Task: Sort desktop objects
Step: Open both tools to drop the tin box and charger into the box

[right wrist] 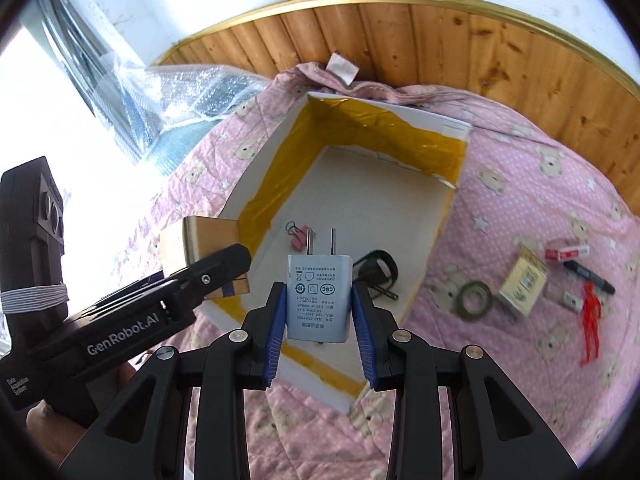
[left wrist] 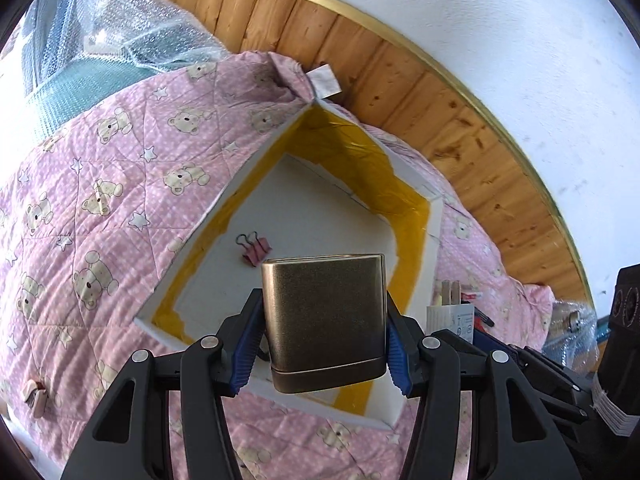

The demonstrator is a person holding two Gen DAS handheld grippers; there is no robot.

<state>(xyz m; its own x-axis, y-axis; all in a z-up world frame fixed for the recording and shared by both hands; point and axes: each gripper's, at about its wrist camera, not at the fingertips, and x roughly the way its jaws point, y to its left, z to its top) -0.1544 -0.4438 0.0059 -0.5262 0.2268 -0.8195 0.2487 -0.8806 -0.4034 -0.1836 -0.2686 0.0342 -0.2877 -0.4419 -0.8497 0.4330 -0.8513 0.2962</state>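
Left wrist: left gripper [left wrist: 325,330] clamps gold tin [left wrist: 326,320], held over box [left wrist: 416,216] for drop; pink binder clip [left wrist: 256,250] inside box.
Right wrist: right gripper [right wrist: 319,314] grips white charger [right wrist: 319,298], prongs toward box, above near edge; tape roll [right wrist: 475,299], marker [right wrist: 590,276] outside box, unsorted.

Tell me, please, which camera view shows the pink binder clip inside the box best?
The left wrist view shows the pink binder clip best: it is sharp on the floor of the white box, with both wire handles visible. In the right wrist view, the clip is smaller and partly hidden behind the charger plug.
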